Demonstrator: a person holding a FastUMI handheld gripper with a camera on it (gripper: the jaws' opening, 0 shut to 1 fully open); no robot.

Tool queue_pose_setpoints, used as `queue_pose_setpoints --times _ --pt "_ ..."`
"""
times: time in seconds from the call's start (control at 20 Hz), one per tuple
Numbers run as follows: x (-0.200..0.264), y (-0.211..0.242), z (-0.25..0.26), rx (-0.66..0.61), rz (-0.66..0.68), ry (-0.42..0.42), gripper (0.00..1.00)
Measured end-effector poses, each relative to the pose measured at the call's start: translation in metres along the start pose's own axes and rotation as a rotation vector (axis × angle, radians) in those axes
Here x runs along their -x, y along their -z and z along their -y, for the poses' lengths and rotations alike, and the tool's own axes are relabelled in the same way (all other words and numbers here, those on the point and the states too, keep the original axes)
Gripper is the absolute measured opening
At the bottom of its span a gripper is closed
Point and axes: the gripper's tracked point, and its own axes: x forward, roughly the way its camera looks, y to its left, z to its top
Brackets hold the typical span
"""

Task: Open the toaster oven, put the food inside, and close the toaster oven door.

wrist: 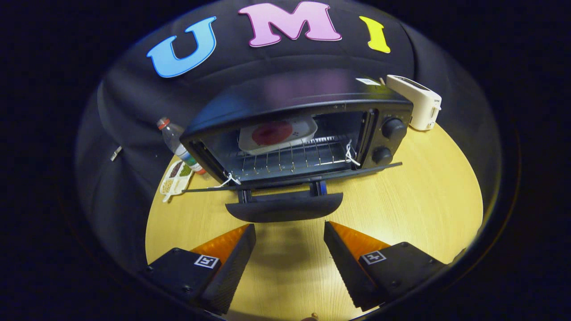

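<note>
A black toaster oven (pixel 308 100) stands on the round wooden table (pixel 419 209), its door (pixel 290 180) folded down flat toward me. The door's dark handle (pixel 284 207) hangs just ahead of my fingertips. Inside, on the wire rack (pixel 290 160), lies a white tray with a red round food (pixel 273 132) on it, toward the back left. My gripper (pixel 290 234) is open, its two black fingers with orange sides spread apart above the tabletop, holding nothing. The handle sits a short way beyond the gap between them.
A white two-slot toaster (pixel 417 101) stands behind the oven's right side. Left of the oven are a plastic water bottle (pixel 176 142) and a small divided dish of grains (pixel 175 178). Two knobs (pixel 392 128) sit on the oven's right panel.
</note>
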Motion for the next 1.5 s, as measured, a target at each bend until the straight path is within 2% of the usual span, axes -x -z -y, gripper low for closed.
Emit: queue_pose_setpoints --times 0.3,0.8,1.25,1.5 --pt "0.005 0.013 -0.005 0.021 -0.01 -0.022 1.0" --pt "0.011 -0.017 0.006 -0.024 0.075 -0.05 1.0" --pt "0.069 -0.049 0.017 0.075 0.232 -0.146 0.99" --pt "0.115 -0.097 0.043 0.071 0.345 -0.168 0.99"
